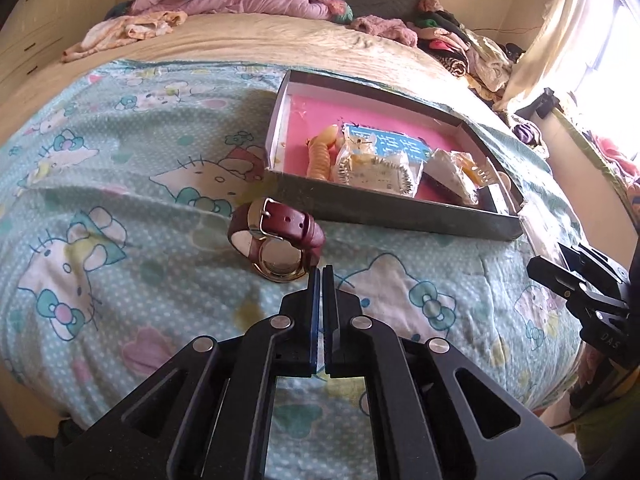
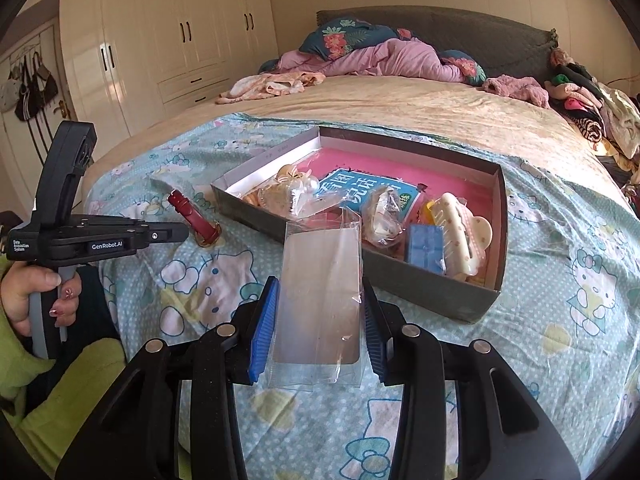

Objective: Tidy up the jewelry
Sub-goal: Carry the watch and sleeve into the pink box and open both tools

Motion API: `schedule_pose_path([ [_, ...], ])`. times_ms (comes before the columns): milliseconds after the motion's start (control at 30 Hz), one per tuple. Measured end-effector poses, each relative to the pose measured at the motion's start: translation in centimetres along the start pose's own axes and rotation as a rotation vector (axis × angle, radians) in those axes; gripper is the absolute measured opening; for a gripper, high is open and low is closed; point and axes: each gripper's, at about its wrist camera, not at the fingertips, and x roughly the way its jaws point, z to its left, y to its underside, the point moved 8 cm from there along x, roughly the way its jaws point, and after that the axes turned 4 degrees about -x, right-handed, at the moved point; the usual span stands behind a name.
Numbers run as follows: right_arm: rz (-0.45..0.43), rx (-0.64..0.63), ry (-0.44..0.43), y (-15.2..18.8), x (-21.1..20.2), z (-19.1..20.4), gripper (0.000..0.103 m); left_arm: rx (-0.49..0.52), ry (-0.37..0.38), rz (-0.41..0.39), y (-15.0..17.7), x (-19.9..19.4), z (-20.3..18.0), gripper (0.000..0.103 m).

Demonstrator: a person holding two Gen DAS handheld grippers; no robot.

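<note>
A maroon-strapped watch (image 1: 276, 240) with a gold case lies on the Hello Kitty blanket, just beyond my left gripper (image 1: 321, 272), which is shut and empty. The watch also shows in the right wrist view (image 2: 198, 220). A grey box (image 1: 396, 210) with a pink floor holds bagged jewelry, a hair clip (image 2: 460, 228) and a small blue box (image 2: 424, 246). My right gripper (image 2: 320, 308) stands open around a clear plastic case (image 2: 320, 300); its pads do not clearly press the case.
The bed carries crumpled clothes (image 2: 276, 84) and pillows (image 2: 360, 44) at the far end and a clothes pile (image 2: 592, 108) at right. White wardrobes (image 2: 160, 48) stand at left. The left gripper's body (image 2: 96, 236) is at left in the right wrist view.
</note>
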Motion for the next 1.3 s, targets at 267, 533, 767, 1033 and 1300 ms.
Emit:
schedule_pose_path([
  [267, 0.002, 0.009, 0.000, 0.1, 0.1, -0.3, 0.038, -0.043, 0.010, -0.029, -1.4, 1.3, 0.1, 0.036],
  [533, -0.020, 0.010, 0.007, -0.9, -0.1, -1.0, 0.038, 0.020, 0.030, -0.112, -3.7, -1.1, -1.7, 0.005],
  [767, -0.057, -0.005, 0.021, -3.3, 0.2, -1.7, 0.038, 0.079, 0.061, -0.176, -7.2, -2.8, -4.2, 0.005],
  [1033, -0.088, -0.006, 0.042, -6.0, 1.6, -3.0, 0.038, 0.100, 0.059, -0.166, -9.3, -0.6, -5.3, 0.005],
  [1300, -0.083, 0.011, 0.074, -7.1, 3.3, -5.0, 0.038, 0.098, 0.058, -0.125, -9.6, 2.1, -5.5, 0.005],
])
